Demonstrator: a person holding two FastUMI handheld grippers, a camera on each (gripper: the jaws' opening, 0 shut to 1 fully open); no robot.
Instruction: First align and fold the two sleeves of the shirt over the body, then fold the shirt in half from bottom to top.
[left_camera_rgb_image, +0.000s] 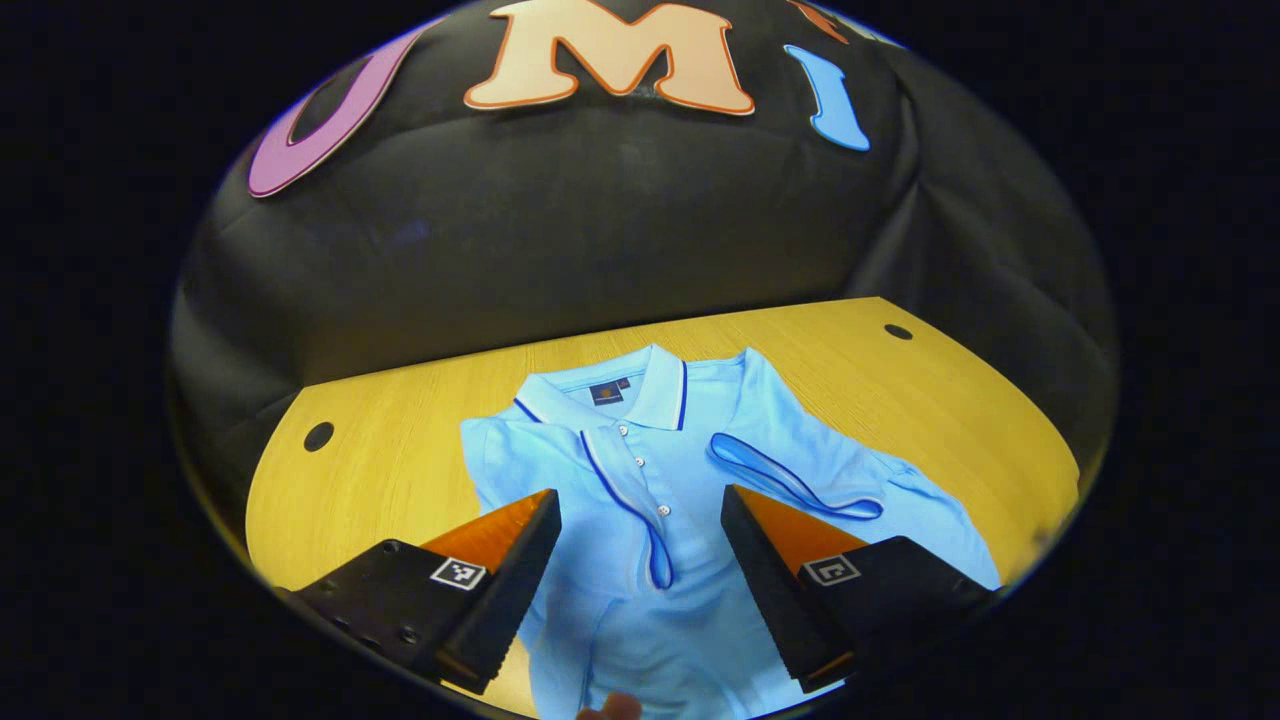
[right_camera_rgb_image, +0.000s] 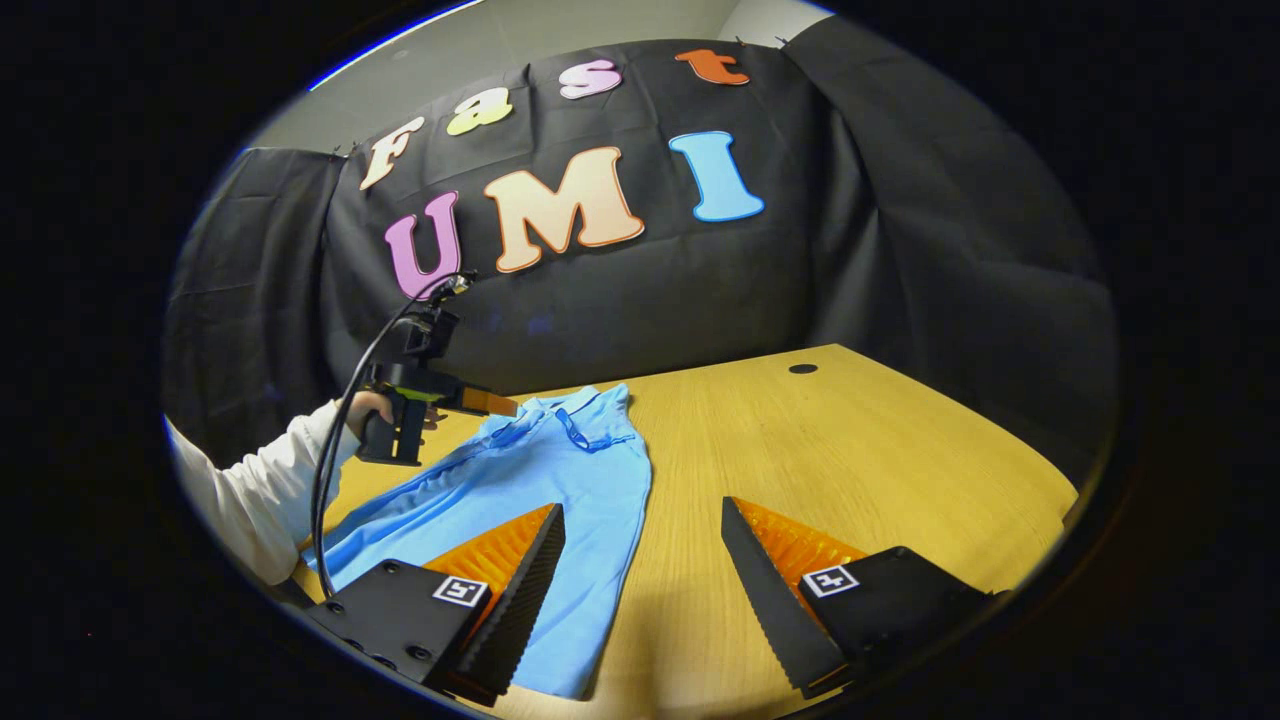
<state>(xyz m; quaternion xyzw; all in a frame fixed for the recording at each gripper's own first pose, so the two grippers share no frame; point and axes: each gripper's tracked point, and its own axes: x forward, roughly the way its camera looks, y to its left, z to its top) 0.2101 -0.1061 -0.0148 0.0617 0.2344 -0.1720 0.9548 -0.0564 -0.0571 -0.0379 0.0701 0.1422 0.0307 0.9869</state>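
in the left gripper view the left gripper (left_camera_rgb_image: 640, 500) hangs over a light blue polo shirt (left_camera_rgb_image: 640, 470) with its fingers (left_camera_rgb_image: 515, 560) spread wide and released, nothing between them. the shirt lies flat on the wooden surface (left_camera_rgb_image: 380, 450), collar (left_camera_rgb_image: 640, 385) ahead of the fingertips and the button placket running straight through the gap between them. one sleeve (left_camera_rgb_image: 620, 490), edged in dark blue, is folded in over the body and its cuff ends just between the fingers; the other sleeve (left_camera_rgb_image: 790, 475) lies folded across the chest just ahead of the finger on the right of this view, its cuff opening showing as a dark-trimmed loop. the lower body of the shirt runs down beneath the fingers toward the bottom of the view, where a fingertip of a person's hand (left_camera_rgb_image: 612, 707) peeks in. in the right gripper view the right gripper (right_camera_rgb_image: 645, 510) is also released, fingers (right_camera_rgb_image: 525, 580) wide apart over the surface (right_camera_rgb_image: 850, 440); the hem end of the shirt (right_camera_rgb_image: 560, 480) lies under and beside the finger on the left of this view, while bare wood lies between and under the other. farther off beyond that left finger, a hand (right_camera_rgb_image: 372, 405) in a white sleeve (right_camera_rgb_image: 260, 490) holds the other gripper above the shirt's collar end, a black cable (right_camera_rgb_image: 340, 440) looping from it.
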